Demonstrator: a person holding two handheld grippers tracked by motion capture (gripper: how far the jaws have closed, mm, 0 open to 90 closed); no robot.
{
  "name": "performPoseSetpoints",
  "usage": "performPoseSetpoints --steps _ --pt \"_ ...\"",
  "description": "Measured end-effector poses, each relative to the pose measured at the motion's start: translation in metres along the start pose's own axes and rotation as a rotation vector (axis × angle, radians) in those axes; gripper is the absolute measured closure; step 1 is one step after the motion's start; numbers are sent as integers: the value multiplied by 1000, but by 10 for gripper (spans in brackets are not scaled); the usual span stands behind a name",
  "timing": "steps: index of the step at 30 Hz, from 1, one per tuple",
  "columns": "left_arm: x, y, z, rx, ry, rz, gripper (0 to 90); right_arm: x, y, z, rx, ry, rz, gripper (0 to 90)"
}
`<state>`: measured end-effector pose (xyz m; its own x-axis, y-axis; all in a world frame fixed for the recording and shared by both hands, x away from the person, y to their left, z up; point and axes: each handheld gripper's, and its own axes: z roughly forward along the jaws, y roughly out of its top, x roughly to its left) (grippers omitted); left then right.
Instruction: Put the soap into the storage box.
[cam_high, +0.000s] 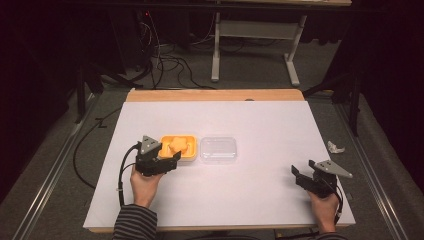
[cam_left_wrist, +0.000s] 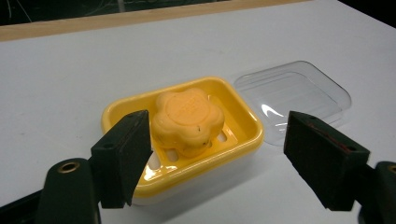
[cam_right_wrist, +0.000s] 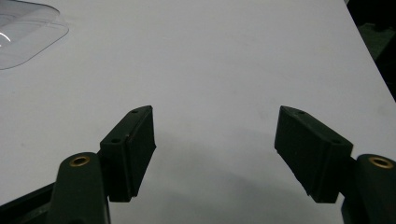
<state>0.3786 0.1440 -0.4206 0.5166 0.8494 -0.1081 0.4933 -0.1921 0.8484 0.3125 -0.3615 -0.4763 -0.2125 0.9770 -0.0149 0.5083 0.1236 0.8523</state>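
Note:
A yellow soap dish (cam_high: 190, 145) (cam_left_wrist: 238, 135) sits left of the table's middle, and an orange flower-shaped soap (cam_high: 178, 144) (cam_left_wrist: 188, 120) lies in it. Beside the dish on its right lies a clear plastic lid (cam_high: 218, 149) (cam_left_wrist: 294, 93) (cam_right_wrist: 25, 32), flat on the table. My left gripper (cam_high: 172, 159) (cam_left_wrist: 219, 158) is open just in front of the dish, its jaws spread wider than the soap and touching nothing. My right gripper (cam_high: 301, 176) (cam_right_wrist: 215, 149) is open near the table's front right, low over bare white surface, with nothing between its jaws.
The white table top (cam_high: 260, 120) has a wooden strip along its far edge (cam_high: 215, 95). A crumpled white scrap (cam_high: 335, 147) lies on the floor off the right edge. Cables (cam_high: 165, 60) and a desk frame (cam_high: 255, 35) stand beyond the table.

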Motion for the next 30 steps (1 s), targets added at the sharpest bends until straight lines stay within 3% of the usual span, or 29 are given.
performPoseSetpoints --steps 15,30 --pt "-4 -13 -14 -26 -11 -8 240 0 0 1 6 1 -3 293" --pt "-8 -20 -20 -23 -31 -24 237 0 0 1 11 2 -4 293"
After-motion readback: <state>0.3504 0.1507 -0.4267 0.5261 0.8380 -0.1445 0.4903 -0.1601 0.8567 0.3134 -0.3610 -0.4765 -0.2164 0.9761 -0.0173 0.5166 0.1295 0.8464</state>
